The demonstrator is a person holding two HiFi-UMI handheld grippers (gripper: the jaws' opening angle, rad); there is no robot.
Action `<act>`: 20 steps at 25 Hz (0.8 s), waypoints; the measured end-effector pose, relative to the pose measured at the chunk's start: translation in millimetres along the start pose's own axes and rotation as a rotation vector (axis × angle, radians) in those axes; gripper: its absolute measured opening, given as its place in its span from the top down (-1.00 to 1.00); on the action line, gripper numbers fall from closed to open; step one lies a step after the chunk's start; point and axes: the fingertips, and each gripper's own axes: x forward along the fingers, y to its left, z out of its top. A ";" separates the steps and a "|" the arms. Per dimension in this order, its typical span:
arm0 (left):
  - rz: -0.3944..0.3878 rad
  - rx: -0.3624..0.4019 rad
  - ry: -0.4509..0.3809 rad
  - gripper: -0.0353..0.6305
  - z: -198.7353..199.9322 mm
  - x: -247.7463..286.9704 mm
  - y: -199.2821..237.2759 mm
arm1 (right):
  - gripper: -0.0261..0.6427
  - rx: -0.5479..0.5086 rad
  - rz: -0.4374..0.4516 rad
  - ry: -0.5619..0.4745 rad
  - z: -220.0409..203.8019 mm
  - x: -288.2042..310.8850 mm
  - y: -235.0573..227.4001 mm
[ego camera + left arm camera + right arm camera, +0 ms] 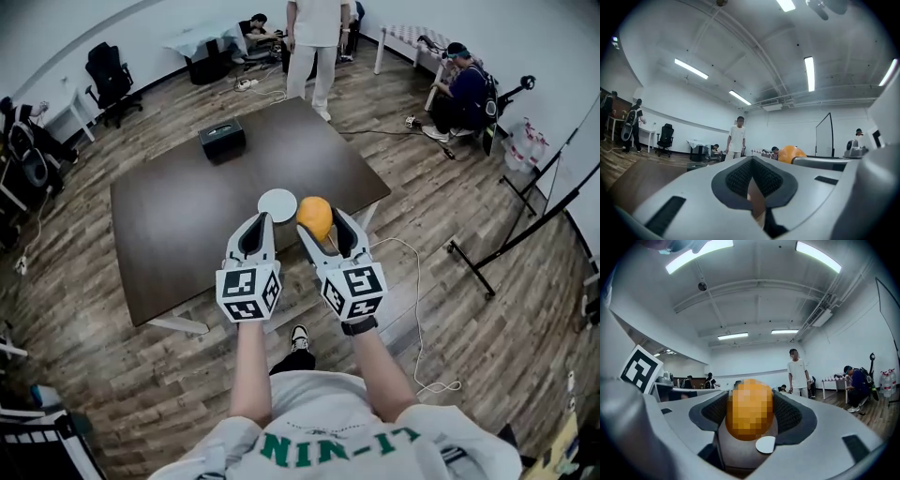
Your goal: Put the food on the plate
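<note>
Though left gripper view lacks it, plate [277, 204]: nine o'clock of orange food [315, 214], on tabletop [169, 225]
Right gripper [751, 414]: fingers [790, 416] grasping food
Left gripper [751, 163]: fingers [738, 178] clenched, empty

The left hand-held gripper [262, 220] covers the near rim of the plate [277, 201]. Right of the plate, the orange food [315, 216] is too small to identify. Below the plate, part of the table [169, 234] edge is hidden.

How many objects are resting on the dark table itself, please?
2: a white plate near the front edge, just beyond the left tongs, and a black box toward the far side. The orange food is gripped in the right tongs, not resting there.
</note>
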 end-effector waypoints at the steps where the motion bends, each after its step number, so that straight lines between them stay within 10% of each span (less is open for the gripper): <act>1: -0.001 0.000 -0.004 0.86 4.2 12.7 11.0 | -0.02 0.019 0.005 -0.008 3.1 17.8 -2.2; 20: 0.059 -0.042 0.028 0.86 -2.6 165.4 152.8 | -0.02 0.025 0.049 0.022 -6.8 225.8 -33.5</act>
